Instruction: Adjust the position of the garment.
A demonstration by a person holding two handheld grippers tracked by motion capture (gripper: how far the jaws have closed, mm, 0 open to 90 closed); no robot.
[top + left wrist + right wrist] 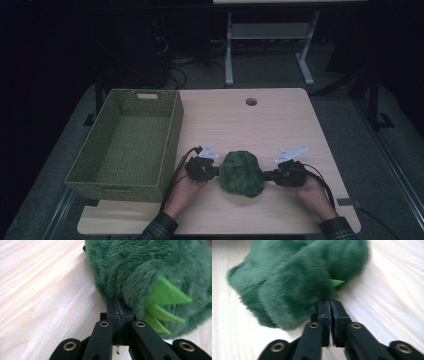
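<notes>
A fluffy dark green plush toy (pixel 241 173) lies bunched on the wooden table (pixel 280 125), near the front edge. My left gripper (pixel 216 172) meets its left side and my right gripper (pixel 266 175) its right side. In the left gripper view the jaws are pressed together, and the left gripper (pixel 116 301) pinches the fur at the edge of the plush toy (pixel 150 272), beside light green felt spikes (pixel 165 302). In the right gripper view the right gripper (pixel 330 301) is likewise shut, its tips buried in the fur of the plush toy (pixel 297 277).
A green woven basket (pixel 172 135) stands empty at the table's left side, close to my left hand. A round cable hole (pixel 251 101) sits near the far edge. Beyond the table are a dark floor and a white desk frame (pixel 229 50).
</notes>
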